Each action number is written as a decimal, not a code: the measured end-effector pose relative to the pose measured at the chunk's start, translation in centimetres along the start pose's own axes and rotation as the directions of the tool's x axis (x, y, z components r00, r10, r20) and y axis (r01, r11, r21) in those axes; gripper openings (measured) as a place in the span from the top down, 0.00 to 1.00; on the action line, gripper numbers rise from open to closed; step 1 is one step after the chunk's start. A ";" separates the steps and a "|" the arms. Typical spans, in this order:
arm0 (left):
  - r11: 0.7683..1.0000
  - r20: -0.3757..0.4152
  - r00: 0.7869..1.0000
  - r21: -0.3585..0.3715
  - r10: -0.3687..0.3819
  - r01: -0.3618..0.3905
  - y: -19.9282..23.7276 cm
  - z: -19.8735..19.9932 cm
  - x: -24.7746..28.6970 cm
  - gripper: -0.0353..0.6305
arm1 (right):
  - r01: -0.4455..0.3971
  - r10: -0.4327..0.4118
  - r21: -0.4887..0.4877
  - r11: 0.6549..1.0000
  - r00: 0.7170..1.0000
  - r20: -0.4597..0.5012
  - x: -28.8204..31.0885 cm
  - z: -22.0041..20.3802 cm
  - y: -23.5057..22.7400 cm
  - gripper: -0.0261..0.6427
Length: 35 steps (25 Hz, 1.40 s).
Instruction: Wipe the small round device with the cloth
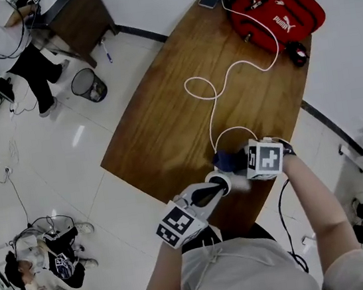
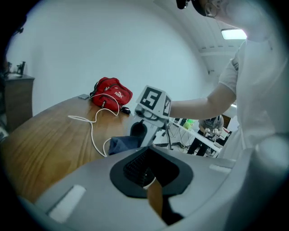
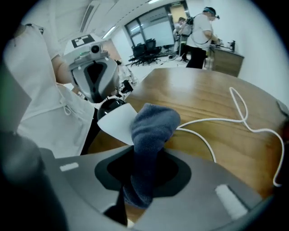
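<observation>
Lower centre: the left hand-held gripper (image 2: 147, 178) clamps the small round device (image 3: 116, 123) steady; the right hand-held gripper (image 3: 143, 168) pinches the cloth (image 3: 153, 127) beside it, ready to wipe.

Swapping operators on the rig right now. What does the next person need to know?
Left gripper: shut on the small round device, held at the near edge of the table.
Right gripper: shut on the blue cloth, whose bunched end is against the device's white face.
Done: both things gripped, cloth at the device.
Left: wipe the device. How much is already wiped cannot be told.
</observation>
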<state>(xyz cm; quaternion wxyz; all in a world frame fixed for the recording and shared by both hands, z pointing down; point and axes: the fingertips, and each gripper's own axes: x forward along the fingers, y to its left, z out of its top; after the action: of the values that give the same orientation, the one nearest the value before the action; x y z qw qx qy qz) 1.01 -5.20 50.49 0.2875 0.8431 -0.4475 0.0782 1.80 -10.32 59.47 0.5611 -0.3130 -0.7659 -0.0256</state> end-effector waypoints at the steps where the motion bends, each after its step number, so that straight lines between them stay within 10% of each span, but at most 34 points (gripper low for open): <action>1: 1.000 0.001 1.000 0.018 -0.016 0.016 0.1 0.2 -0.1 0.94 | 0.020 -0.023 0.052 0.998 0.999 0.044 -1.0 0.1 0.8 0.80; 11: 0.962 -0.120 0.975 0.180 -0.186 0.206 2.1 2.0 -1.0 0.94 | 0.096 -0.317 0.505 0.858 0.872 0.372 -4.4 4.6 9.7 0.80; 22: 0.862 -0.223 0.904 0.285 -0.365 0.418 0.4 -0.3 -0.3 0.94 | -0.009 -0.561 0.834 0.552 0.735 0.380 2.9 5.9 10.7 0.79; 31: 0.869 -0.155 0.896 0.223 -0.416 0.442 -0.1 -0.4 -0.1 0.94 | -0.105 -0.493 0.921 0.375 0.819 0.294 8.7 4.3 10.7 0.79; 35: 0.862 -0.146 0.898 0.254 -0.414 0.439 -0.1 -0.1 -0.5 0.94 | -0.124 -0.464 0.921 0.370 0.834 0.299 9.0 5.0 11.5 0.79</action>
<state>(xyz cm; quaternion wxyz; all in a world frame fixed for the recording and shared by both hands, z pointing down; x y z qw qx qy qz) 0.81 -4.76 50.30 0.1943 0.9491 -0.2214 0.1115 1.84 4.91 61.91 0.4046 0.1403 -0.7978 0.4243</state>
